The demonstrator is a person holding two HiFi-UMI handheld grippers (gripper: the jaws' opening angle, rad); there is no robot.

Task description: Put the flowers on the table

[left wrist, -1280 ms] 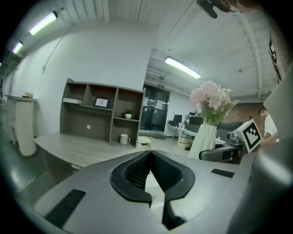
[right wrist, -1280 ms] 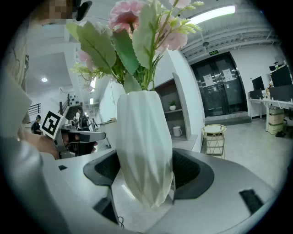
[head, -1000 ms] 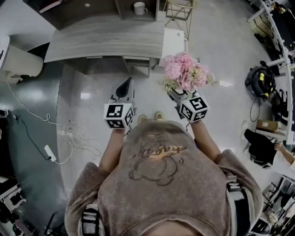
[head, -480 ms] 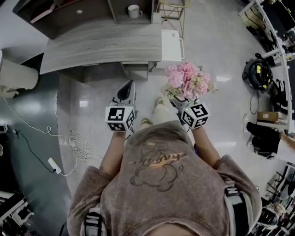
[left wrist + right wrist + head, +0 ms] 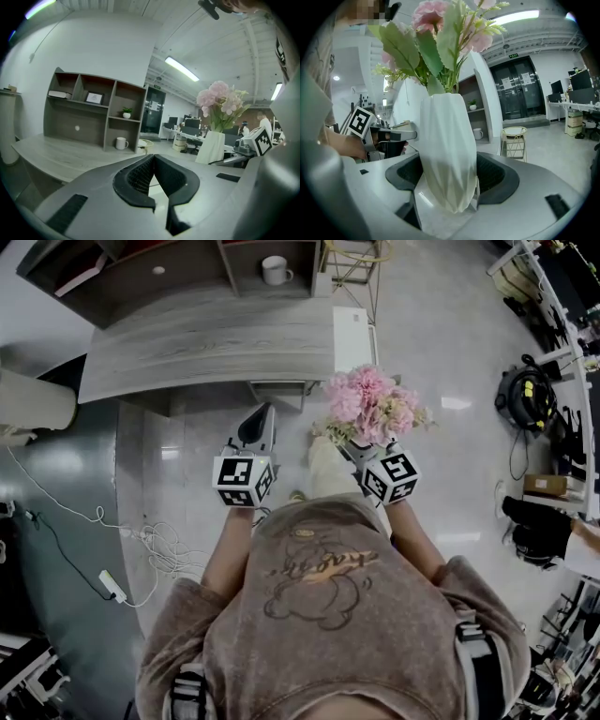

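Note:
Pink flowers [image 5: 370,404] stand upright in a white ribbed vase [image 5: 447,150]. My right gripper [image 5: 354,442] is shut on the vase, whose lower body fills the gap between the jaws in the right gripper view [image 5: 450,176]. The grey wooden table [image 5: 206,343] lies ahead, beyond both grippers; the flowers hang over the floor just short of its right end. My left gripper [image 5: 261,413] is shut with nothing in it, level with the right one. In the left gripper view [image 5: 152,157] the jaws meet, and the flowers [image 5: 220,101] show at right.
A shelf unit with a white mug [image 5: 275,269] stands behind the table. A wire stool [image 5: 361,254] and a white panel [image 5: 352,329] are at the table's right end. Cables with a power strip [image 5: 112,582] lie on the floor at left. A black machine [image 5: 525,399] sits at right.
The table has come closer and now sits lower in the head view. A leg has stepped forward between the grippers. Both grippers keep their hold and spacing.

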